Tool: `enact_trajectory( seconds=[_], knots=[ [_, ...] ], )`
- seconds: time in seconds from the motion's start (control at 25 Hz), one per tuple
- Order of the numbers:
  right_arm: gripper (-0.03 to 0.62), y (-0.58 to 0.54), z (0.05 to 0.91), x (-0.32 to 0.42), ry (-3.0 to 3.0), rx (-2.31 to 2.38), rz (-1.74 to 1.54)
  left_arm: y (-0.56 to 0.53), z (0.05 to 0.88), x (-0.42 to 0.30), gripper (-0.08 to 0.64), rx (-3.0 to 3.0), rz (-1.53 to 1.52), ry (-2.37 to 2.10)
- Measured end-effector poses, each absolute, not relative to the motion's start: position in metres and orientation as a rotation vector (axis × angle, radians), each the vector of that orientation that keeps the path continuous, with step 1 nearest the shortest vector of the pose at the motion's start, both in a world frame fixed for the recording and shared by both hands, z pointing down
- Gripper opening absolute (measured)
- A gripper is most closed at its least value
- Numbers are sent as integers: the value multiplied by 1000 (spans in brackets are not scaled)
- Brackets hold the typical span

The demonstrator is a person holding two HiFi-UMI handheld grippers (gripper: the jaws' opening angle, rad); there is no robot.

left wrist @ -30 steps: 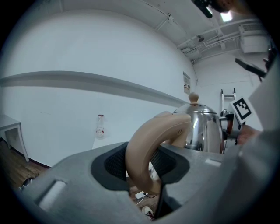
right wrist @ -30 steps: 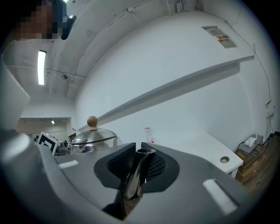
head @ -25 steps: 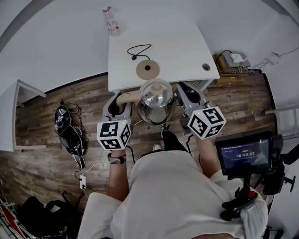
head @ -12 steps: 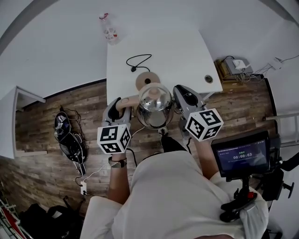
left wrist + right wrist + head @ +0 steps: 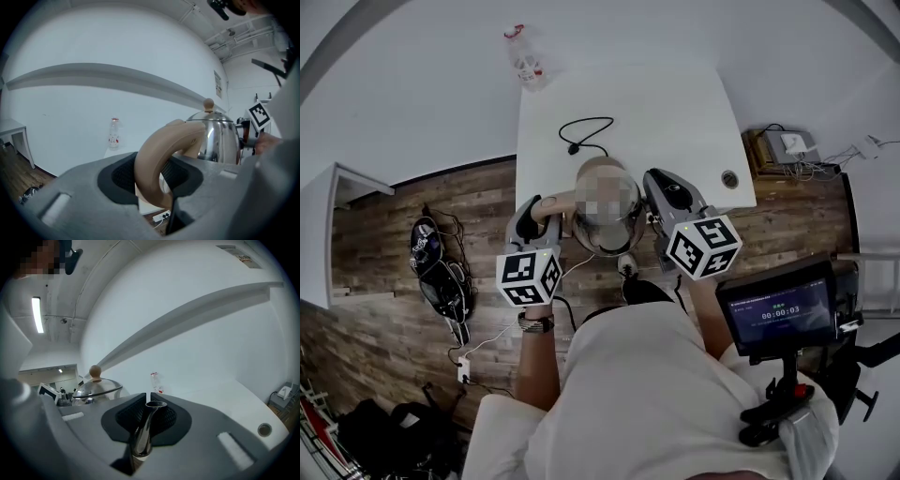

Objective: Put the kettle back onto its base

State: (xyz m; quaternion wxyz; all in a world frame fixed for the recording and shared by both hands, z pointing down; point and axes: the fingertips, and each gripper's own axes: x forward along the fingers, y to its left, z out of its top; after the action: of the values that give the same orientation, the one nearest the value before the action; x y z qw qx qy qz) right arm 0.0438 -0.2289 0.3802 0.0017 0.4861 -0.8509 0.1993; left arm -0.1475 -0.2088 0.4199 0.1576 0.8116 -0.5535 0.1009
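A steel kettle (image 5: 607,240) with a beige handle (image 5: 554,201) hangs over the near edge of the white table (image 5: 675,103), carried between both grippers. My left gripper (image 5: 546,208) is shut on the handle (image 5: 159,159), with the kettle's body (image 5: 218,140) just beyond. My right gripper (image 5: 654,202) is shut on the thin steel spout (image 5: 145,427); the lid and its wooden knob (image 5: 95,371) show to its left. The base is mostly hidden under the kettle; its black cord (image 5: 581,129) lies on the table behind.
A plastic bottle (image 5: 523,61) stands at the table's far left corner. A cable hole (image 5: 730,178) sits near the table's right front corner. A screen on a stand (image 5: 778,305) is at my right. Bags (image 5: 441,272) and a power strip (image 5: 464,370) lie on the wooden floor at left.
Both grippers carried the kettle forward from over the floor to over the table's near edge. The round base, plainly visible before, is now covered by the kettle.
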Motion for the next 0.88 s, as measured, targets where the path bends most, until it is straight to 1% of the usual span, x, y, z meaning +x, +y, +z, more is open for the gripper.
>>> enact_trajectory(
  seconds=[0.64, 0.88],
  knots=[
    [28, -236, 389, 35, -2685, 1444, 610, -210, 425, -154, 147, 2321, 248, -1669],
    [23, -282, 427, 38, -2664, 1440, 640, -250, 462, -152, 149, 2292, 267, -1671]
  ],
)
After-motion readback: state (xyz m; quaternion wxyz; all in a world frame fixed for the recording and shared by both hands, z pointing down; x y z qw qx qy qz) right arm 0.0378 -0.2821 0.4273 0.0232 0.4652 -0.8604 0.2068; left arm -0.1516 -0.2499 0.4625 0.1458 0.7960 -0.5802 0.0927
